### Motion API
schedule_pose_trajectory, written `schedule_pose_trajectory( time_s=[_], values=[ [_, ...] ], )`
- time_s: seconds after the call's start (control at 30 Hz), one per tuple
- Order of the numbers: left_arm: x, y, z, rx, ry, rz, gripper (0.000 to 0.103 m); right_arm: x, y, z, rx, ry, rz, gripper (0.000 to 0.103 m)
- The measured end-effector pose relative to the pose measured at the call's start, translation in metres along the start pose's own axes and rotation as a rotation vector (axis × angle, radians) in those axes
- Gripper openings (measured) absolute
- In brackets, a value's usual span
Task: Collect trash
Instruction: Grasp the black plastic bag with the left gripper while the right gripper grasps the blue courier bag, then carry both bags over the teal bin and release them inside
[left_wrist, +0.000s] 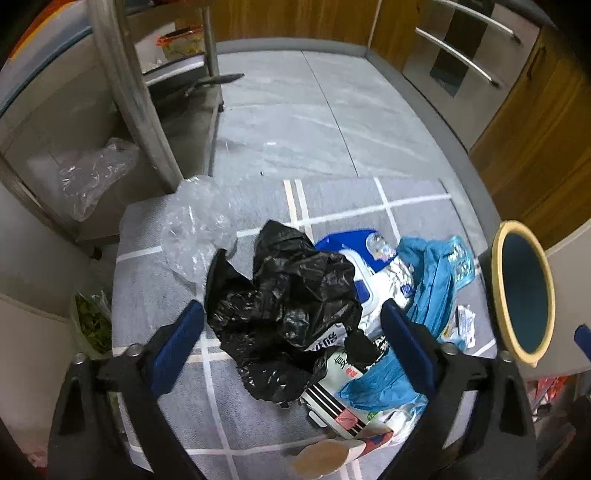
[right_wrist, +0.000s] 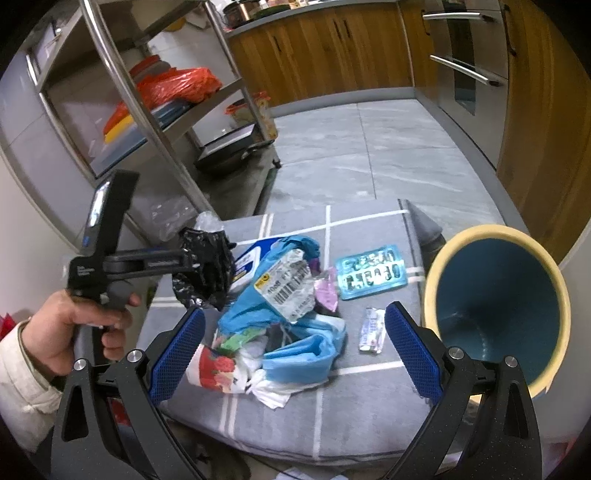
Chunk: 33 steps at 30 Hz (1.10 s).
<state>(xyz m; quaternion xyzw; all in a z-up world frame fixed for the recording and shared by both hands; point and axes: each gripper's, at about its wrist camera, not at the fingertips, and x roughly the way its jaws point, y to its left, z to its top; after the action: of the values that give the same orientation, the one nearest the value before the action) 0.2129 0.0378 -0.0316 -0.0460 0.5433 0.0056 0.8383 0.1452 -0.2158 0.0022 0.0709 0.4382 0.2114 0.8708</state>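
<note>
The black bag (left_wrist: 284, 306) lies crumpled on the grey mat (right_wrist: 369, 406) at the left of the trash pile (right_wrist: 284, 317), between the spread blue pads of the left hand-held gripper (left_wrist: 291, 332), which tilts steeply down over it; from the right wrist view the bag hides those fingertips, so contact cannot be told. A hand (right_wrist: 74, 332) in a pale sleeve grips that tool's handle. The right hand-held gripper (right_wrist: 295, 350) hangs released above the pile, beside the bin (right_wrist: 495, 306), whose lower rim is cut off by its finger.
</note>
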Motion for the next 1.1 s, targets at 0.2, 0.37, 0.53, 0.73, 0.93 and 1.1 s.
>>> schedule_pose_trajectory(
  time_s=[0.2,0.37,0.53,0.73,0.93,1.1],
  values=[
    [-0.001,0.016,-0.006,-0.029,0.024,-0.024,0.033,0.015,0.009,-0.001,-0.006,0.027,0.007,0.097],
    [-0.015,0.032,-0.012,-0.055,0.008,-0.064,0.015,0.031,0.016,-0.002,-0.016,0.054,0.008,0.097],
    [-0.029,0.044,-0.016,-0.075,-0.013,-0.113,0.011,0.049,0.020,-0.001,-0.014,0.074,0.004,0.097],
    [-0.054,0.058,-0.013,-0.115,-0.068,-0.178,0.011,0.075,0.025,0.002,-0.026,0.100,-0.003,0.097],
    [-0.081,0.063,-0.001,-0.155,-0.142,-0.229,0.011,0.106,0.034,0.003,-0.057,0.140,-0.013,0.095],
    [-0.094,0.062,0.005,-0.166,-0.180,-0.259,0.011,0.127,0.038,0.002,-0.075,0.178,-0.032,0.074]
  ],
)
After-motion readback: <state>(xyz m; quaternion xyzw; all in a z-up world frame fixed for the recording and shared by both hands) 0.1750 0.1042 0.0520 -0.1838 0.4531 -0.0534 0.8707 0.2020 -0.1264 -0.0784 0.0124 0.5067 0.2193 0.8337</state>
